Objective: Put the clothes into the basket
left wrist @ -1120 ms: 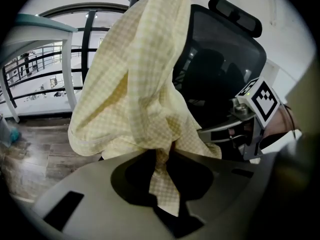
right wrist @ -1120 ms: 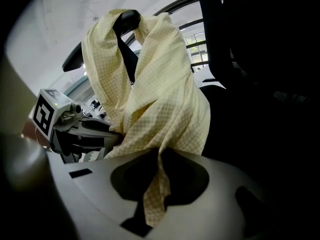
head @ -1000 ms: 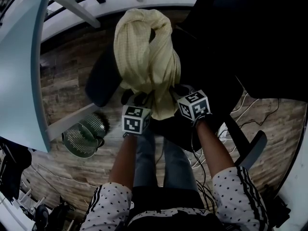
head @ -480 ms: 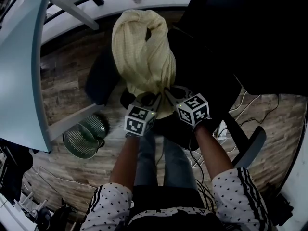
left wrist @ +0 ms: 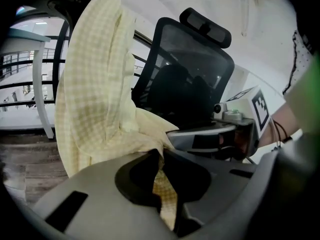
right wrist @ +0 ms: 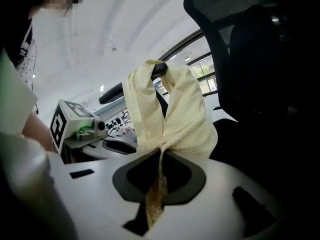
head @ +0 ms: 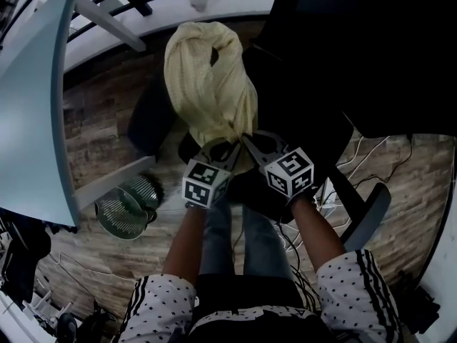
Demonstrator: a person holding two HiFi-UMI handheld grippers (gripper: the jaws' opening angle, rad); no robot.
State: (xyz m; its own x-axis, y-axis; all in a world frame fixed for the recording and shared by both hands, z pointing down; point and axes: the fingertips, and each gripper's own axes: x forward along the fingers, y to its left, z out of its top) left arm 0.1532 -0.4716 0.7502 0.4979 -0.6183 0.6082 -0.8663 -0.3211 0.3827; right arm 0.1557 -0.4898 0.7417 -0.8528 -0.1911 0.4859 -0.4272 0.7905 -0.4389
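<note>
Fingers (left wrist: 95,189) of the left gripper (head: 226,148) pinch the lower edge of the pale yellow checked cloth garment (head: 207,77). Right gripper (head: 251,141) fingers (right wrist: 235,179) pinch it just beside, fabric bunched beyond.

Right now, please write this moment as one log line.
left gripper: shut on yellow cloth | right gripper: shut on yellow cloth | yellow cloth: draped on chair
</note>
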